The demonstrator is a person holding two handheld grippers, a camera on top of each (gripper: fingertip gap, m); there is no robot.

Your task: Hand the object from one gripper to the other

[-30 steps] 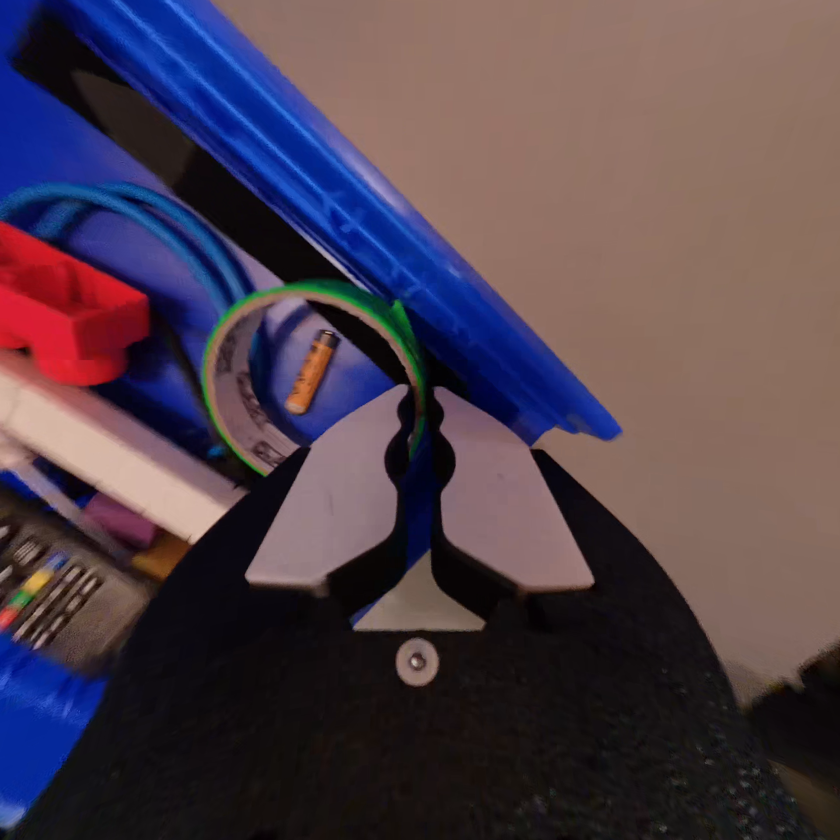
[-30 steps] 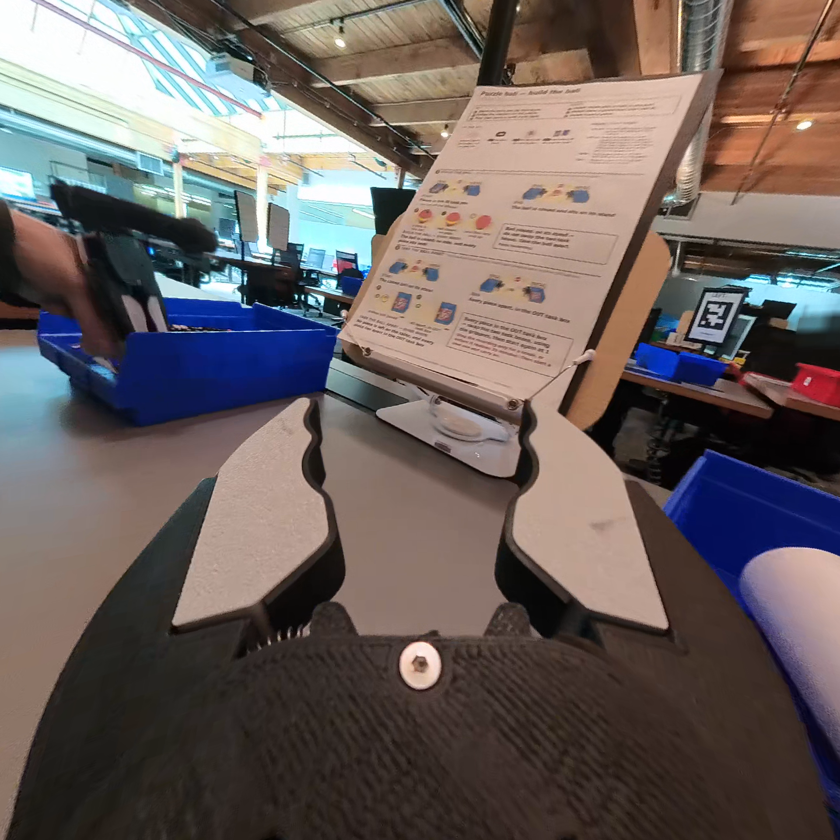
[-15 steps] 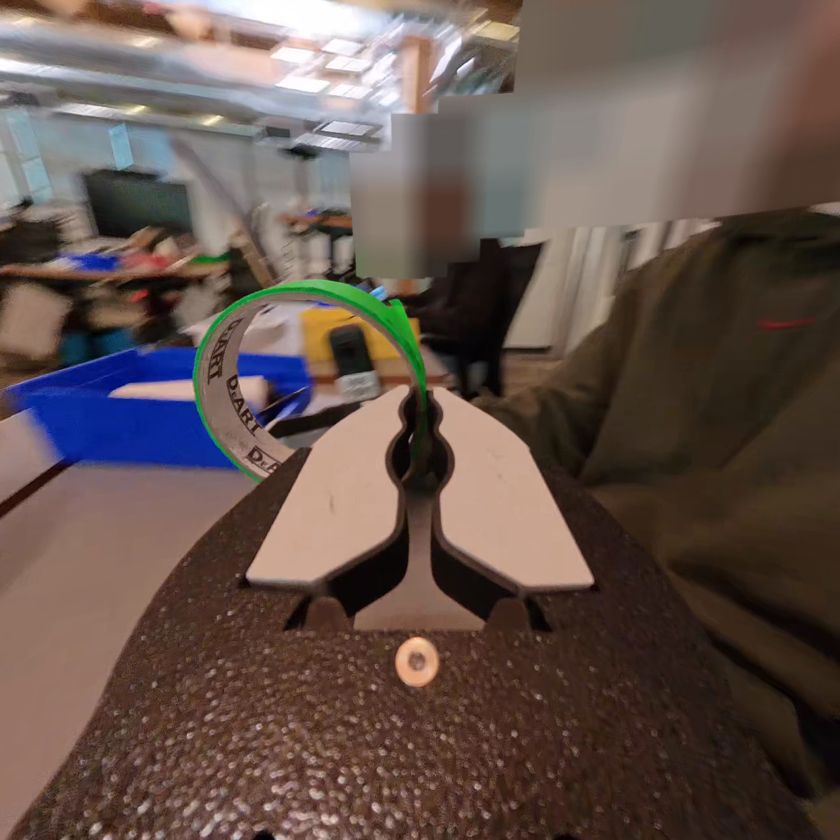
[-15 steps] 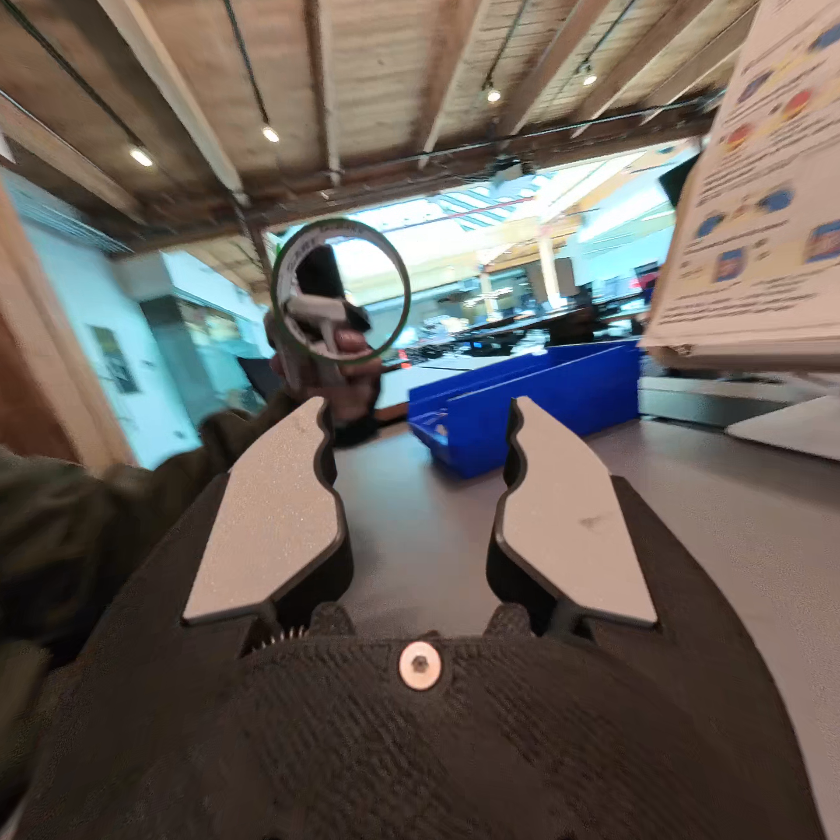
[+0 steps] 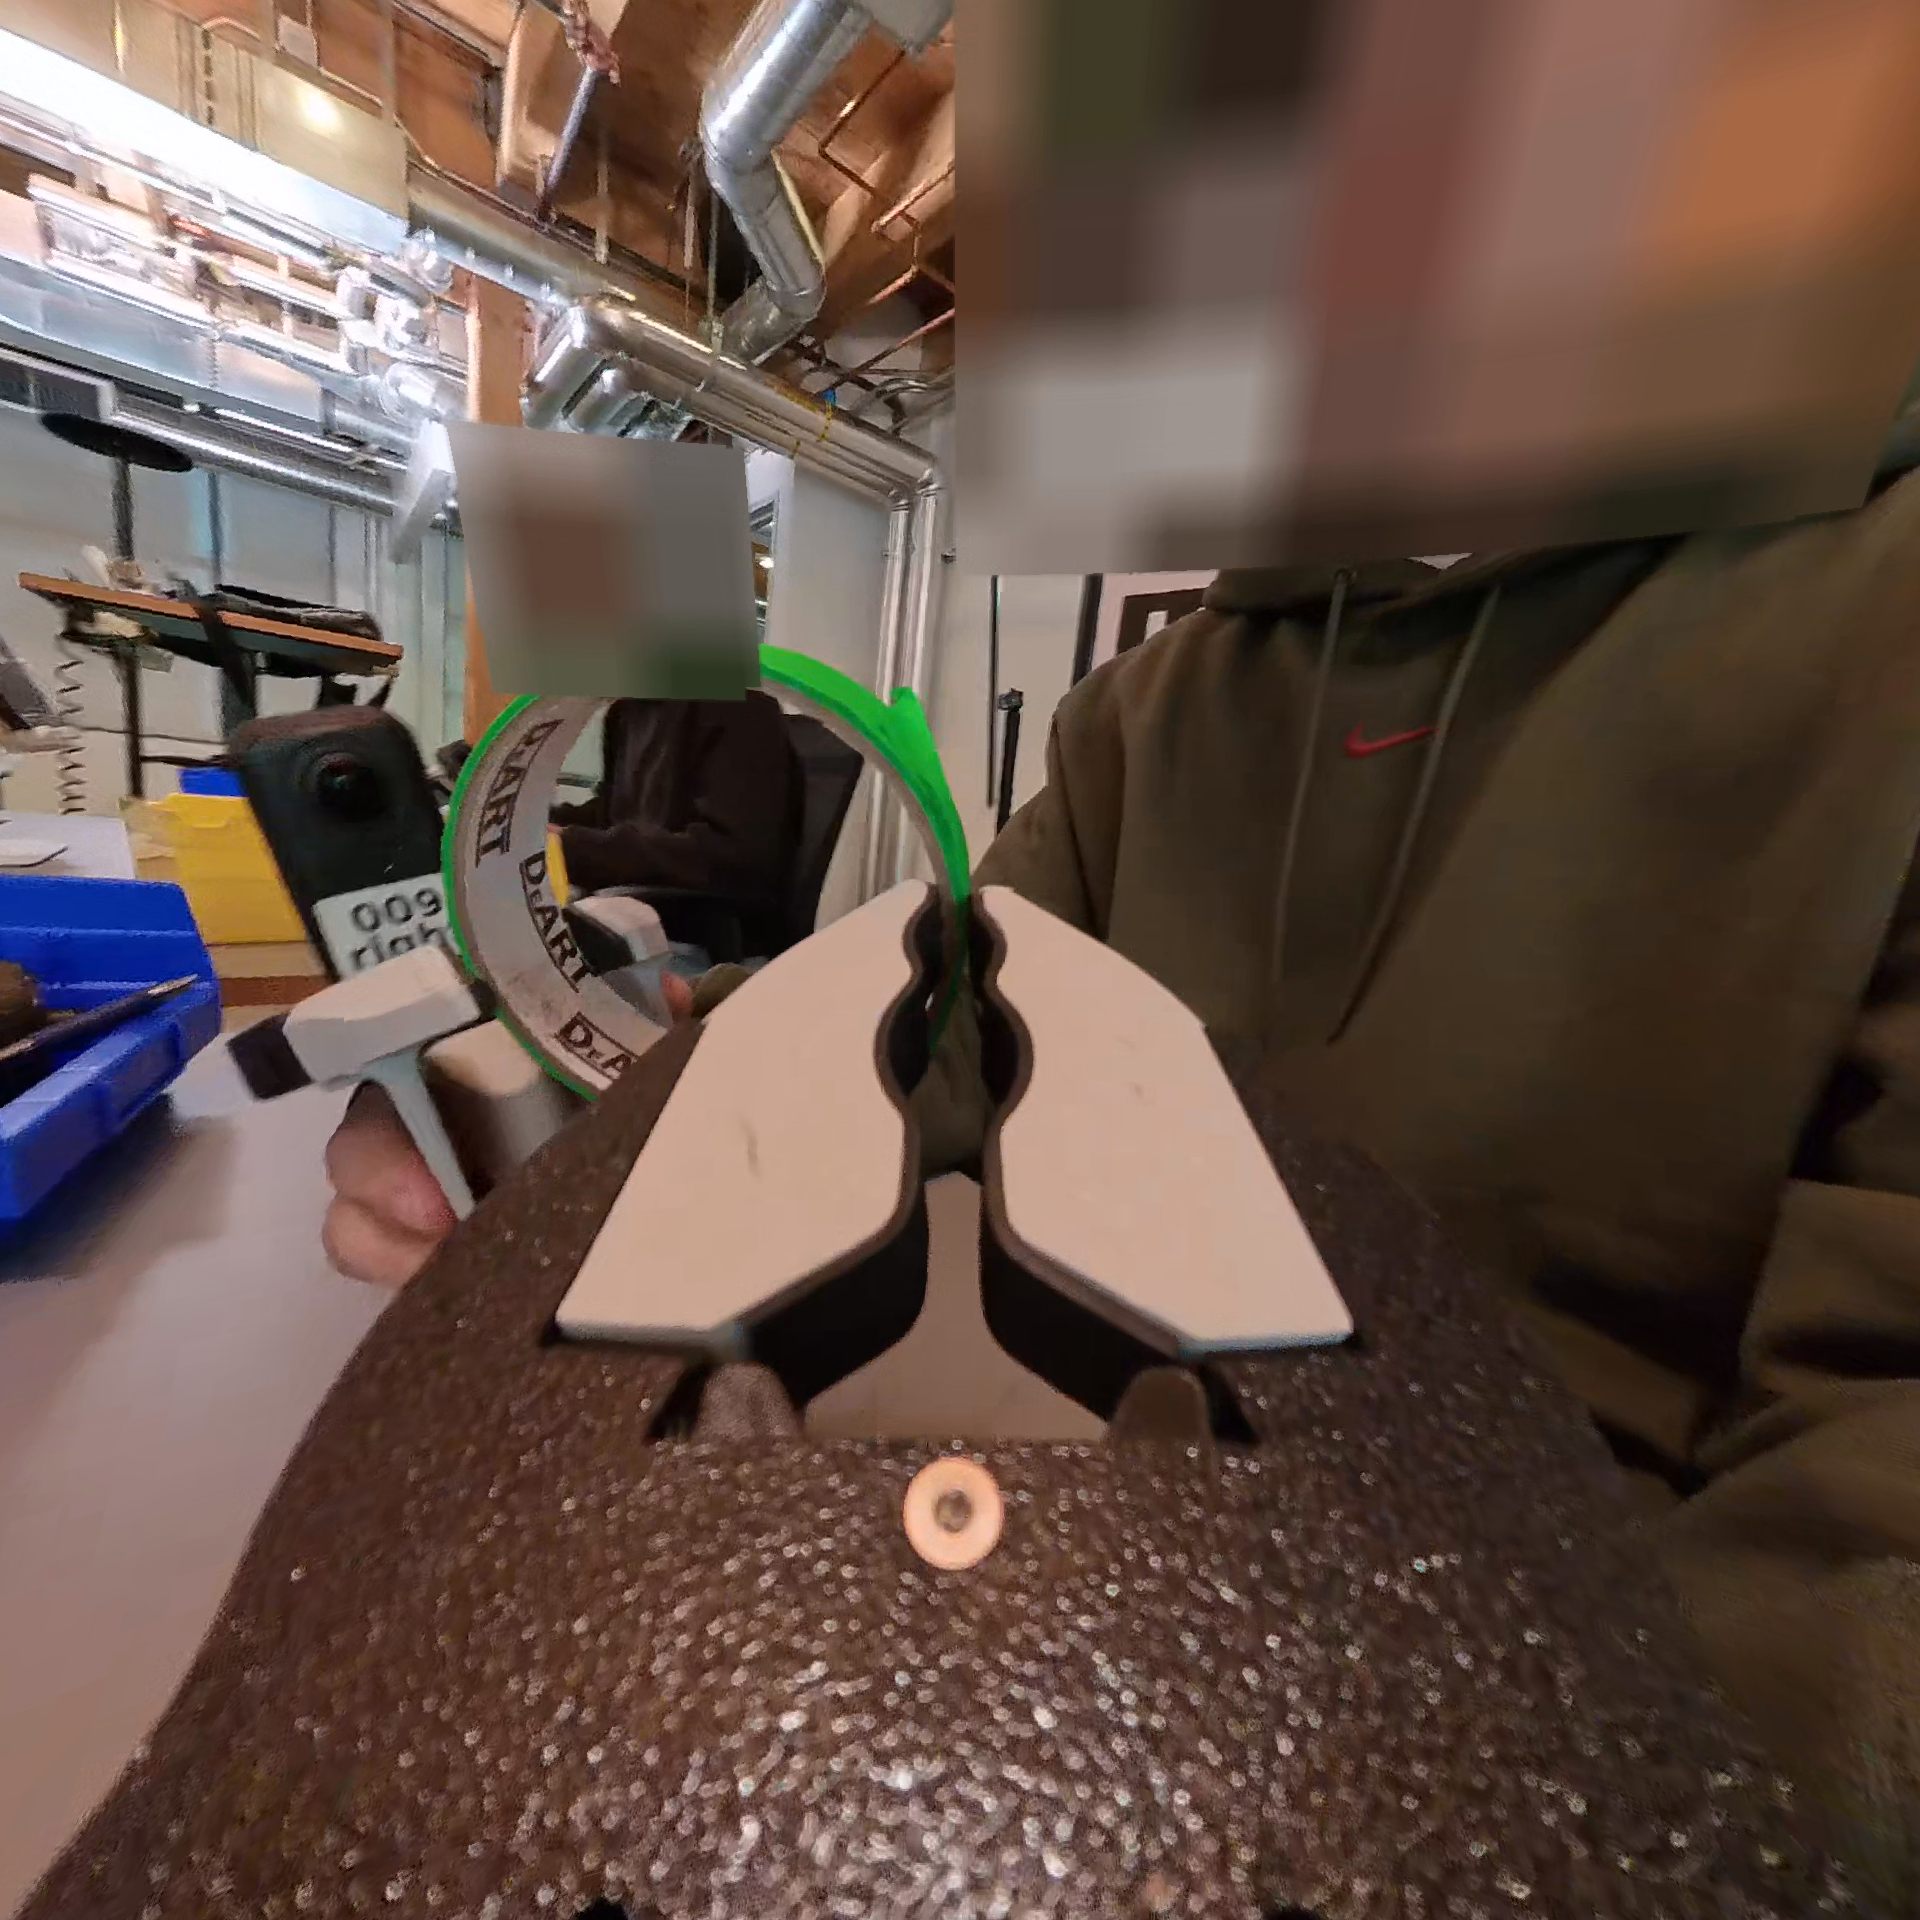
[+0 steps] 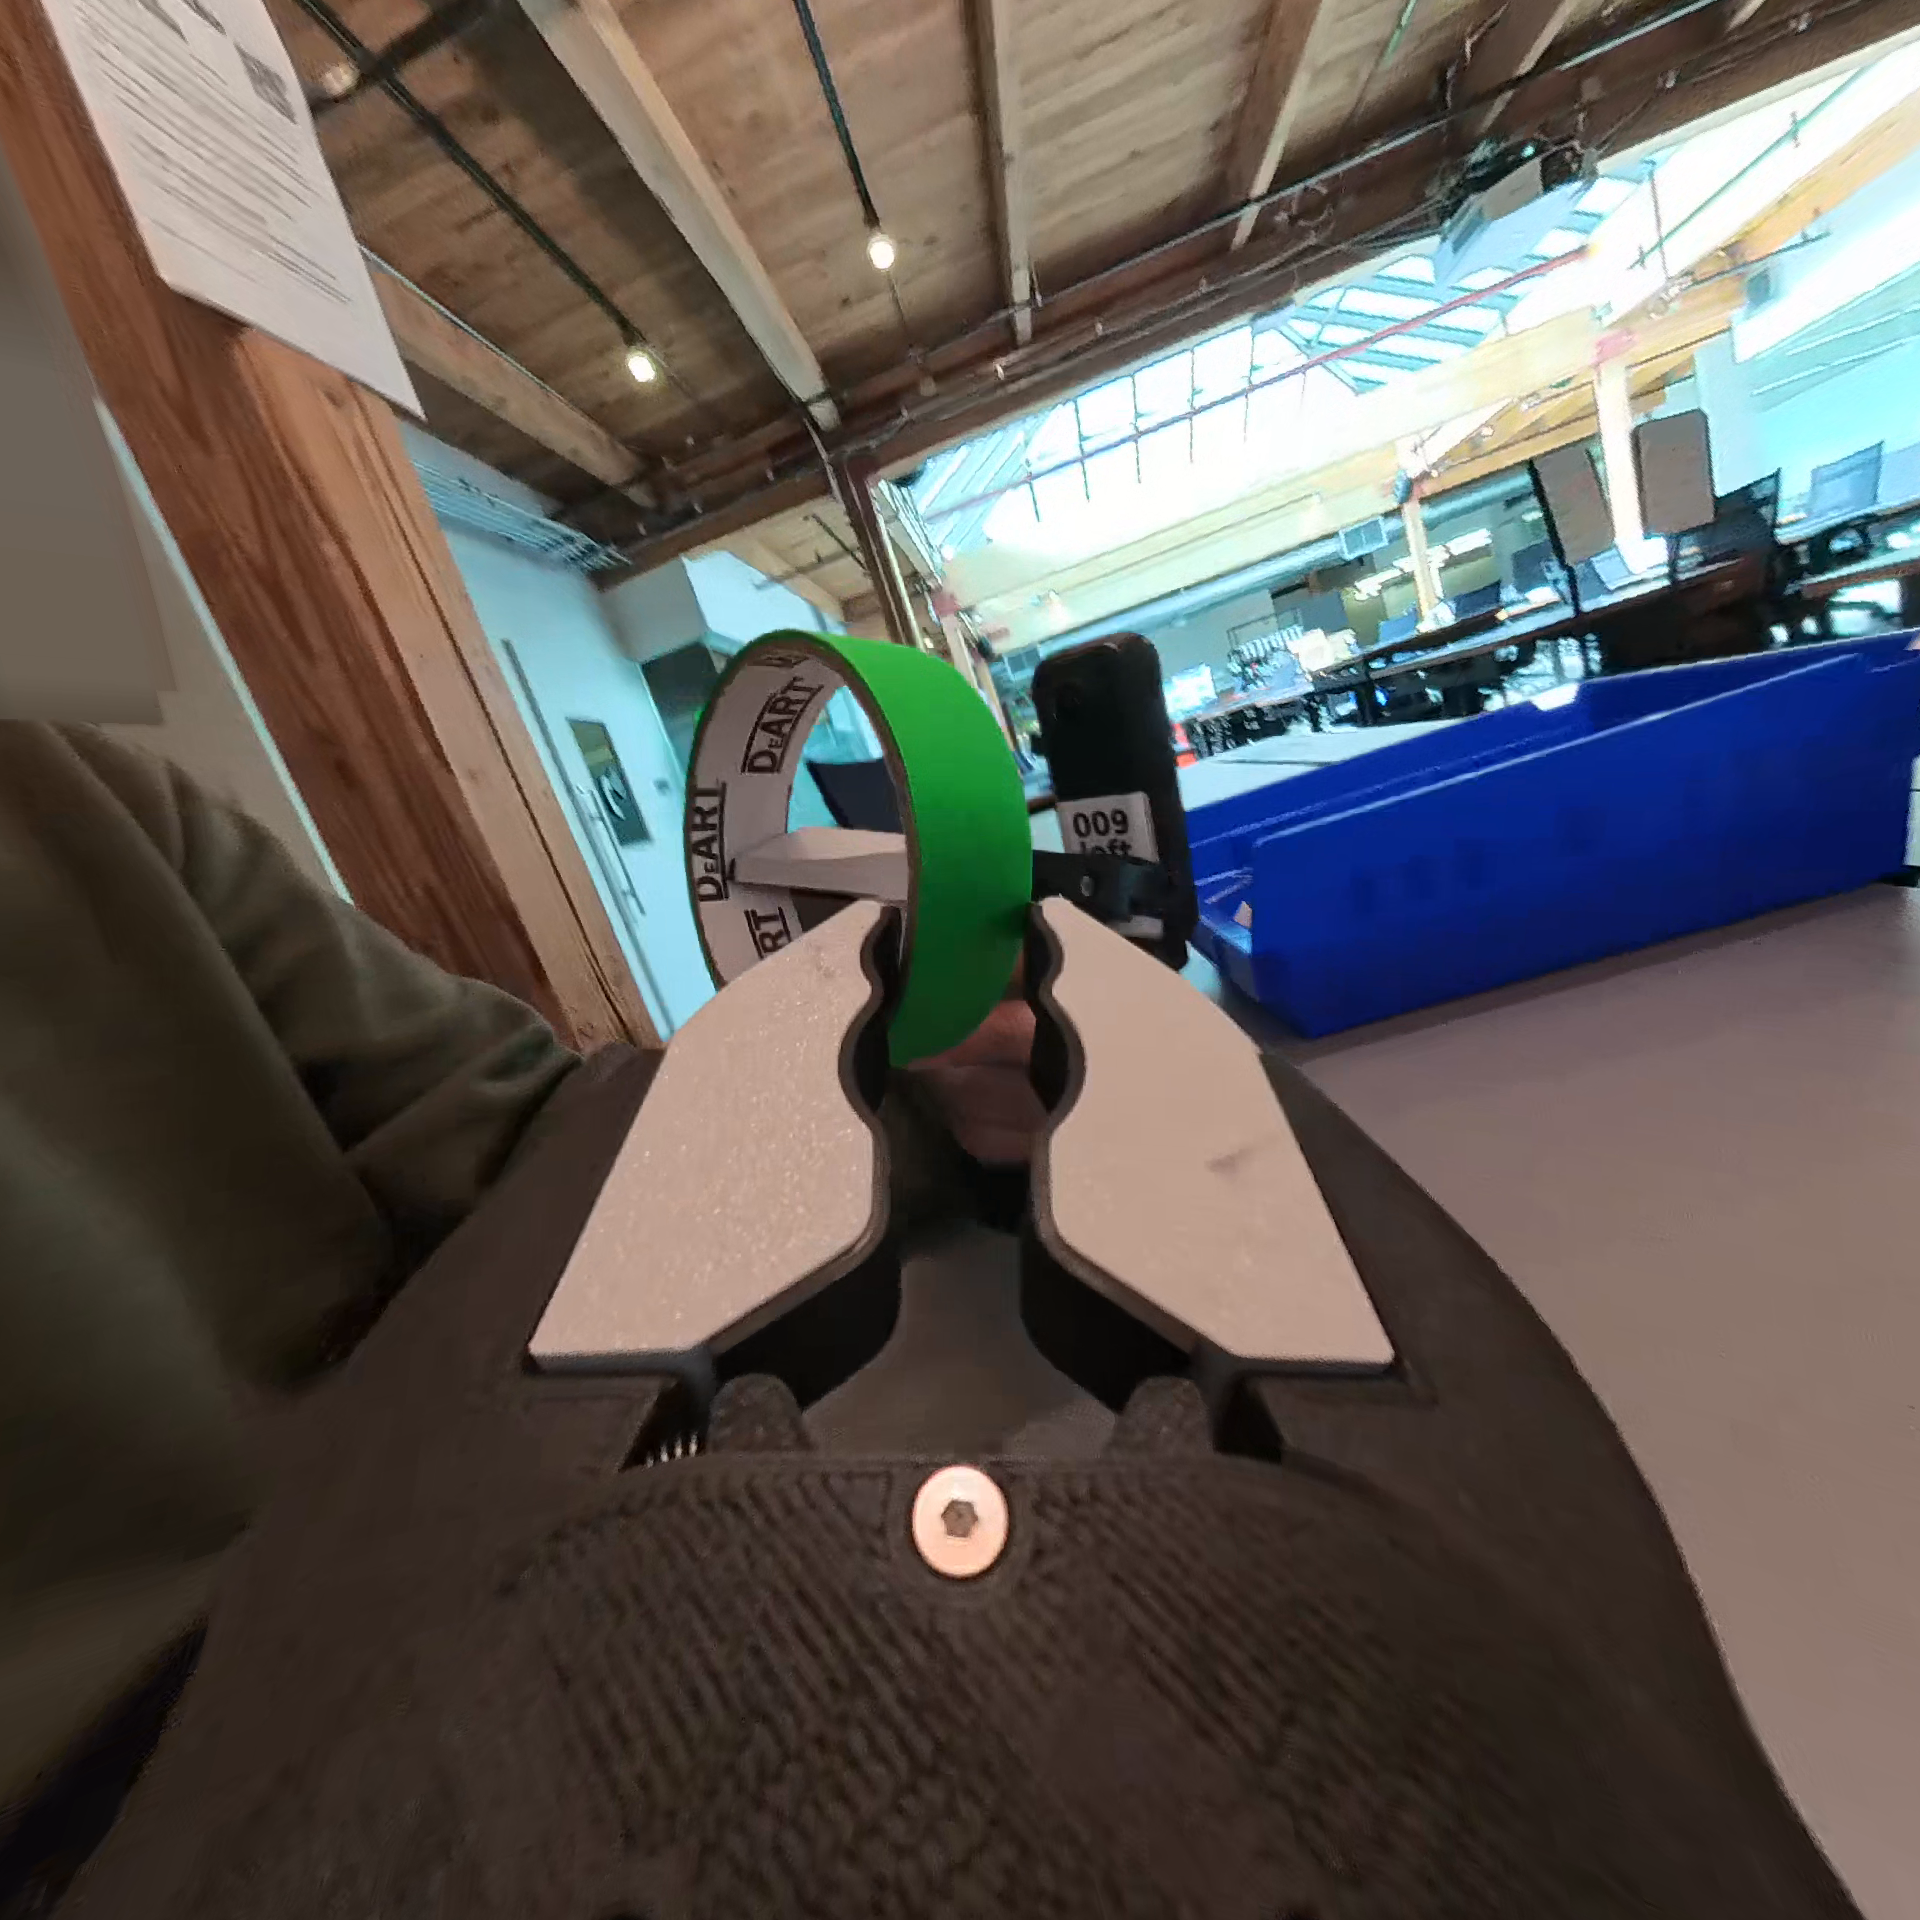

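A roll of green tape [image 5: 499, 883] with a white inner core is held up in the air between both grippers. My left gripper [image 5: 951, 914] is shut on the roll's right wall, one finger inside the ring and one outside. In the right wrist view the roll [image 6: 956, 831] stands on edge between the fingers of my right gripper [image 6: 961, 920], which press on its two rims. My right gripper also shows in the left wrist view [image 5: 540, 961], clamped across the roll's left side. One left finger [image 6: 821, 868] shows through the ring.
A person in an olive hoodie [image 5: 1455, 935] is close behind the grippers. A blue bin [image 6: 1558, 831] sits on the grey table [image 6: 1558, 1195] to the right; another blue bin [image 5: 94, 1039] and a yellow bin [image 5: 218, 873] lie to the left. A wooden post [image 6: 312, 623] stands at left.
My left gripper lifted the tape out of the blue bin and swung it toward the right gripper. The right gripper turned to face it and closed from wide open onto the roll.
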